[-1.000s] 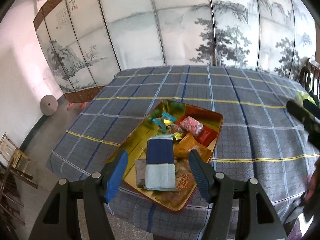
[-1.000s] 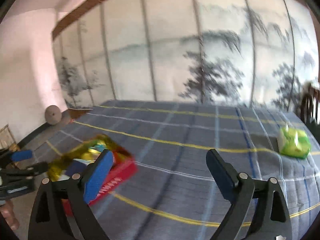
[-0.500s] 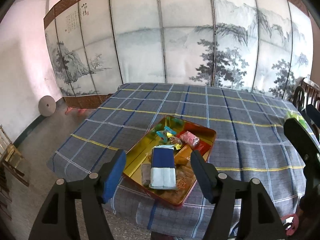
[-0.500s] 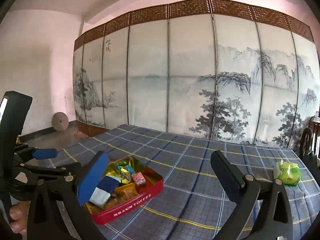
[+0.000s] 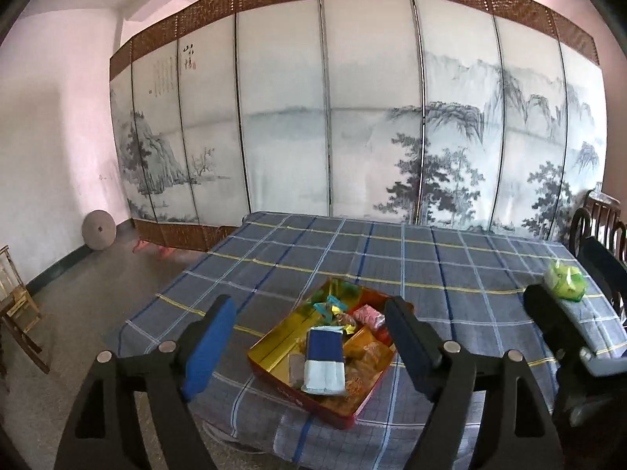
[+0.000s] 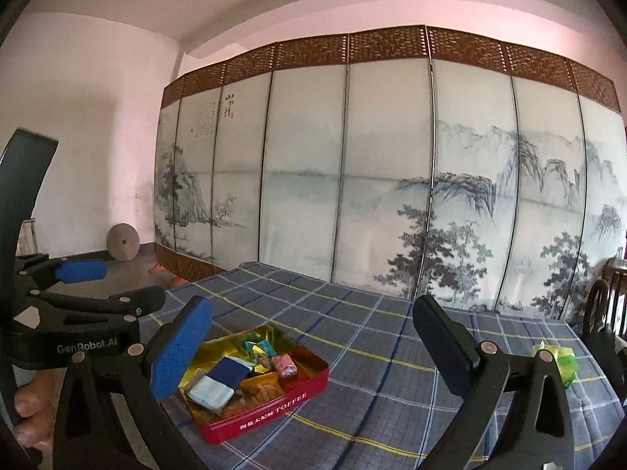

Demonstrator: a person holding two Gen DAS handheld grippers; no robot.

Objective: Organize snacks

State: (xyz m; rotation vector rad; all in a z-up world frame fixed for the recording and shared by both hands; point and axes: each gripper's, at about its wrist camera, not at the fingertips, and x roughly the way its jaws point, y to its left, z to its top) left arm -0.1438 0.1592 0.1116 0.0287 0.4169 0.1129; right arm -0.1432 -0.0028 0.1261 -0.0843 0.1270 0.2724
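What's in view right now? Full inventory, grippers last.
toffee tin: 1, red with gold lining, open, near table edge
blue-and-white packet: 1, in tin, on top
pink wrapped sweet: 1, in tin
orange packets: several, in tin
green bag: 1, on cloth far right, outside tin
tablecloth: 1, blue-grey plaid, covers table
folding screen: 1, ink landscape, behind table
round disc: 1, grey-brown, against wall
left gripper: jaws just opening, nothing between them
right gripper: open, empty

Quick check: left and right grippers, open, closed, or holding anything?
Left gripper: open, jaws just widened, nothing between them.
Right gripper: open wide, empty.
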